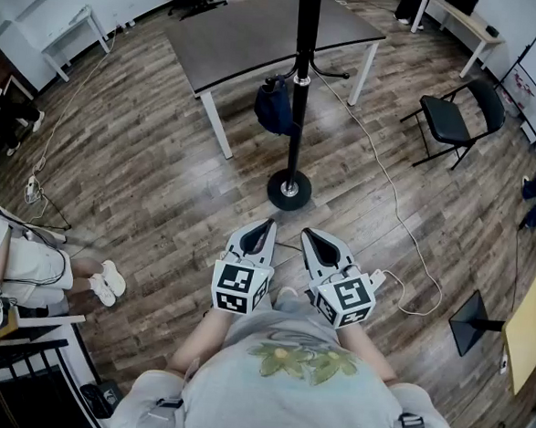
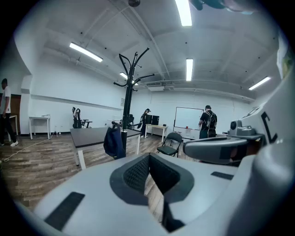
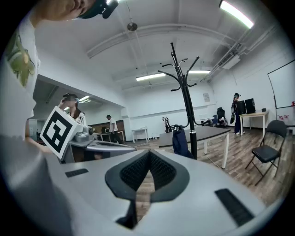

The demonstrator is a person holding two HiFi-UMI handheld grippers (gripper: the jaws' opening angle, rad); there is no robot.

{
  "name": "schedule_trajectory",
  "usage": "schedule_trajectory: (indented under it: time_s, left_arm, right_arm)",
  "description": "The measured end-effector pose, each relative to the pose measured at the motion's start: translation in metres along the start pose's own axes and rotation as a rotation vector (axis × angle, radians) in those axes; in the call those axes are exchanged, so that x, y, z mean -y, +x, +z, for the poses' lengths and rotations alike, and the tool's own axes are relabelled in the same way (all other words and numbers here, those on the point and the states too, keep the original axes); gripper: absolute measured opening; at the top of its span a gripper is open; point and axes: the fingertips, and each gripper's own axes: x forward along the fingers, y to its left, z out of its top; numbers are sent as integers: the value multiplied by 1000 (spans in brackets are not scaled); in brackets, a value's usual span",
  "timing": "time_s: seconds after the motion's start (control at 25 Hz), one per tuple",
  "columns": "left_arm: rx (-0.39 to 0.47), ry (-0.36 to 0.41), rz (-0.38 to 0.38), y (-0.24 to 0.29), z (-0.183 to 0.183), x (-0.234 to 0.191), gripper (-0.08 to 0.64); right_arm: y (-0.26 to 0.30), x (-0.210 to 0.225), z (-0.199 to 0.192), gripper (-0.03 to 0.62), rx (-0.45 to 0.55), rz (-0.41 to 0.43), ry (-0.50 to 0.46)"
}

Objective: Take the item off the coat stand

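Held low by the person's chest, the left gripper (image 1: 267,225) and right gripper (image 1: 309,233) both have their jaws together, empty. Nothing is done yet, I judge — the dark bag (image 1: 274,106) hangs on the coat stand (image 1: 303,65), well ahead.

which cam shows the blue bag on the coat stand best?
Left gripper view: blue bag is side-on, hanging low on the coat stand. Right gripper view shows it smaller, against the pole. Head view shows it only from above.
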Motion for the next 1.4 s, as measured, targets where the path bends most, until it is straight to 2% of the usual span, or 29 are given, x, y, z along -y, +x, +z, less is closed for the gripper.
schedule_trajectory:
  time_s: [0.36, 0.88, 0.96, 1.08, 1.4]
  left_arm:
    - [4, 16, 17, 20, 11, -15, 17]
    - [51, -10, 87, 63, 46, -67, 22]
    - [49, -6, 89, 71, 50, -77, 41]
    - [33, 5, 88, 85, 54, -88, 117]
    - [20, 14, 85, 129, 66, -118, 178]
  right_arm:
    - [11, 20, 2, 6, -1, -40, 12]
    - [47, 45, 13, 6, -5, -22, 0]
    - [57, 50, 18, 6, -2, -25, -5]
    - [70, 60, 24, 6, -3, -28, -9]
    - [107, 89, 34, 6, -14, -45, -9]
